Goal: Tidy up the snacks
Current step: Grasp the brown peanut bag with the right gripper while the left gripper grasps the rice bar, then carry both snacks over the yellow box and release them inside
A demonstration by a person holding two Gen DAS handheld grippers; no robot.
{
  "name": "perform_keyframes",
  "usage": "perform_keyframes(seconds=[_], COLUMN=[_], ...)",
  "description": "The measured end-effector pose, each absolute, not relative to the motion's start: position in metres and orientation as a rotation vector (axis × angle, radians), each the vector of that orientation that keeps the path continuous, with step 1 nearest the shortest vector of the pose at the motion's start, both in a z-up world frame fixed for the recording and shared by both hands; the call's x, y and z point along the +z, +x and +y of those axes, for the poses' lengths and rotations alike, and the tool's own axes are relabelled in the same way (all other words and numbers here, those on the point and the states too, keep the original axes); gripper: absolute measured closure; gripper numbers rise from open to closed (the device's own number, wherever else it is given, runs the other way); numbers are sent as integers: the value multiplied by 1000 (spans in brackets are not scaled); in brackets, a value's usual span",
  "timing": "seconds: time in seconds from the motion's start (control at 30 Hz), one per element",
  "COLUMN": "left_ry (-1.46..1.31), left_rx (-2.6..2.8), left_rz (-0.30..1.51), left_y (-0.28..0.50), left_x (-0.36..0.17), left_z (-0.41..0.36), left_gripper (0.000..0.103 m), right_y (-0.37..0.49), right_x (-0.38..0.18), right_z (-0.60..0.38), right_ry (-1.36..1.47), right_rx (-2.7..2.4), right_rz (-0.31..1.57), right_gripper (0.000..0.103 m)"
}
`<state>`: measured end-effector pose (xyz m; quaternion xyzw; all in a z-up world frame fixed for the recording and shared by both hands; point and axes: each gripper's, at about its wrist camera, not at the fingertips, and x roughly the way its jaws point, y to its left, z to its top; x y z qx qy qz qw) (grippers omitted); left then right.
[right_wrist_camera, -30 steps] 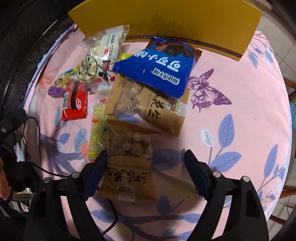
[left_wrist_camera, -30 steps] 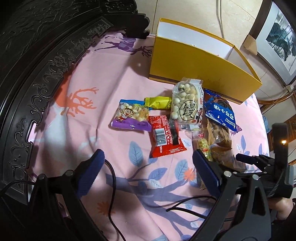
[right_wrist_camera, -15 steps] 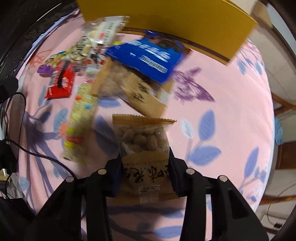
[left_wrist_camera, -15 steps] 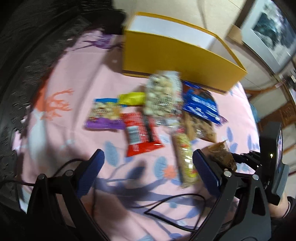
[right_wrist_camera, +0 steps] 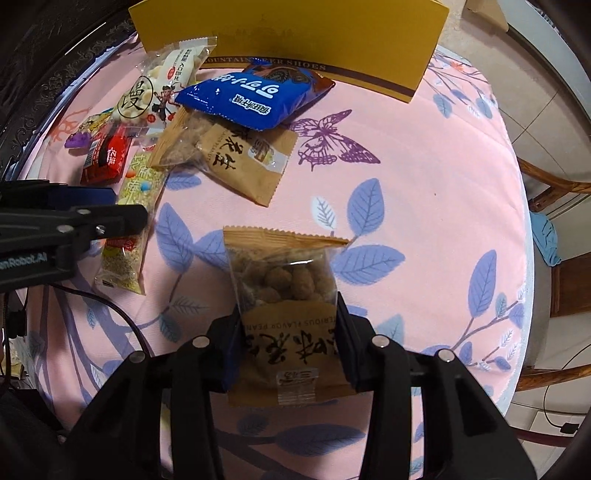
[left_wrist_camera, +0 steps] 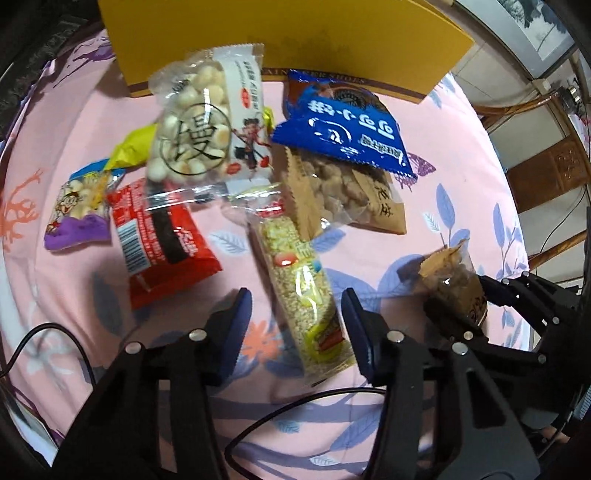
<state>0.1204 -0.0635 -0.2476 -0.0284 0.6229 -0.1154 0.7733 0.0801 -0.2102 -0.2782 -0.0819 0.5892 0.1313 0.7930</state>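
Right wrist view shows the right tool (right_wrist_camera: pixel 290 332) pinching a brown peanut packet (right_wrist_camera: pixel 282 295) clear of the surface, while the left tool (left_wrist_camera: pixel 295 314), jaws just closing, straddles the sesame bar (left_wrist_camera: pixel 306 295), not yet gripping.

A home, likely a living or dining room: a round surface under a pink leaf-and-butterfly cloth (right_wrist_camera: pixel 424 177), carved dark wooden furniture (right_wrist_camera: pixel 44 74), wooden chairs (right_wrist_camera: pixel 546 184), a tiled floor (right_wrist_camera: pixel 535 92), and a framed picture (left_wrist_camera: pixel 535 33) leaning nearby.
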Motion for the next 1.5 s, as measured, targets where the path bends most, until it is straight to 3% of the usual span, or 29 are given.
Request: perform_keyframes(seconds=[0.23, 0.3, 0.37, 0.77, 1.3, 1.5], left_ry=[-20, -12, 2, 6, -185, -139], left_rx=[-272, -264, -249, -228, -209, -203], left_rz=[1365, 1364, 1361, 1354, 1209, 1277], left_y=[117, 117, 117, 112, 82, 82], left_x=[-254, -254, -254, -249, -189, -218], left_z=[-83, -84, -85, -76, 1, -4], left_gripper=[52, 55, 65, 69, 73, 73], right_y=[73, 73, 73, 73, 76, 75], right_x=[-272, -272, -272, -271, -241, -245], right_z=[-217, -216, -217, -216, -243, -240], right_ry=[-184, -185, -185, -193, -43, -52], right_rx=[285, 284, 284, 288, 315, 318], right_rz=[1258, 1258, 1258, 1259, 1230, 1248], right_gripper=[58, 58, 58, 60, 61, 61])
